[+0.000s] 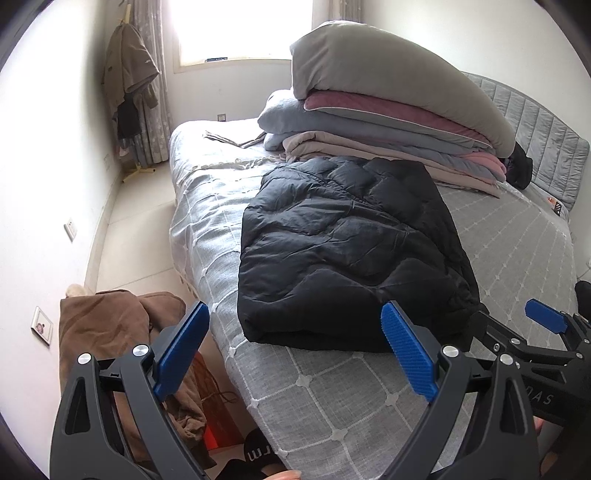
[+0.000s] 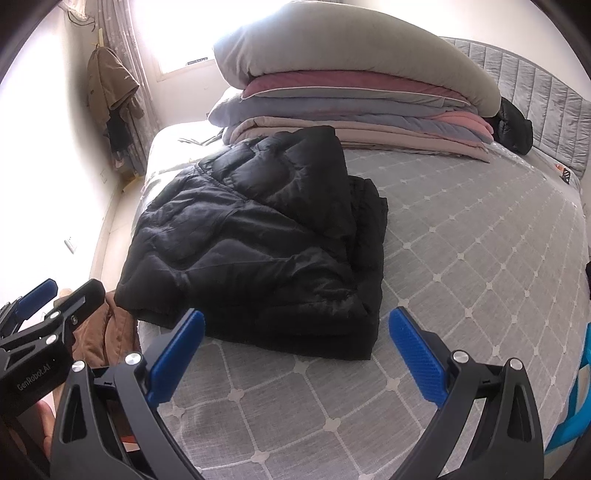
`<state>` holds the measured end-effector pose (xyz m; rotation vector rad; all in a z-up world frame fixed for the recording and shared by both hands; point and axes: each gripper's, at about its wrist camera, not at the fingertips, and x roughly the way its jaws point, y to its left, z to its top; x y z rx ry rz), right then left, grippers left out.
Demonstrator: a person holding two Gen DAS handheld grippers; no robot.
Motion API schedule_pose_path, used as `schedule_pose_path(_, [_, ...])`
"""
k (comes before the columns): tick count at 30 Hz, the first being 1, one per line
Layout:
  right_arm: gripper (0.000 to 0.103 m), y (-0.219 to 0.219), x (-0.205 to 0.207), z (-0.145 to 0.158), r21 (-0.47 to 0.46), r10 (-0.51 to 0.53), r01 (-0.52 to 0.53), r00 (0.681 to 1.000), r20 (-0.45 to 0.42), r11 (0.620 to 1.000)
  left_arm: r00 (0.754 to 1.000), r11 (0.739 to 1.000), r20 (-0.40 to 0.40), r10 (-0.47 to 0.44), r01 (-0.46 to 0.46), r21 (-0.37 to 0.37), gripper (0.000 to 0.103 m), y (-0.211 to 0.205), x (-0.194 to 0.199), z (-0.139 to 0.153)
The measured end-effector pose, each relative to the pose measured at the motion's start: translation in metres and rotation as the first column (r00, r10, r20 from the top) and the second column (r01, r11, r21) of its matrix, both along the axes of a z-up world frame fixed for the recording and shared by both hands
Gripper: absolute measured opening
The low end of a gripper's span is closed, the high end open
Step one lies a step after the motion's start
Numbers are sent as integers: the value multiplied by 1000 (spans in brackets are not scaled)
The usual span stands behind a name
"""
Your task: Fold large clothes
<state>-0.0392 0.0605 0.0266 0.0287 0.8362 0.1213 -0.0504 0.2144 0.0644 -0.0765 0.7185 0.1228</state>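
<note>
- A black puffer jacket [image 1: 351, 251] lies folded into a thick rectangular bundle on a bed [image 1: 332, 406] covered in a grey spread with a pale diamond grid, near the bed's front edge.
- In the right wrist view the jacket [image 2: 258, 251] shows stacked layers along its near edge, with a quilted panel lying diagonally across its top.
- The left claw [image 1: 295, 347] hangs released, its blue-padded fingers [image 1: 408, 354] spread wide over the bed's front edge just short of the jacket, gripping nothing.
- The right claw [image 2: 295, 356] is likewise spread apart and empty, poised above the bare spread just in front of the jacket's near edge.
- Each claw appears at the margin of the other's camera: the right claw [image 1: 517, 325] at the right edge of the left wrist view, the left claw [image 2: 48, 299] at the left edge of the right wrist view.
- Behind the jacket, a stack of folded bedding [image 1: 388, 122] in grey, mauve, blue and pink rises against a padded grey headboard [image 1: 546, 147].
- A brown garment [image 1: 110, 332] lies heaped beside the bed at the lower left.
- Coats hang on a rack [image 1: 127, 85] in the far corner beside a bright curtained window [image 1: 240, 29].
</note>
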Motion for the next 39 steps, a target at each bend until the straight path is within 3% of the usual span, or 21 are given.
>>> schedule_pose_path(29, [96, -1, -2, 4, 13, 14, -14, 1000, 4, 1000, 1000, 999, 15, 17, -18, 31, 94, -2, 1, 1])
schedule_pose_path(39, [96, -2, -2, 4, 16, 15, -15, 1000, 6, 1000, 1000, 1000, 6, 15, -15, 5, 94, -1, 2, -1])
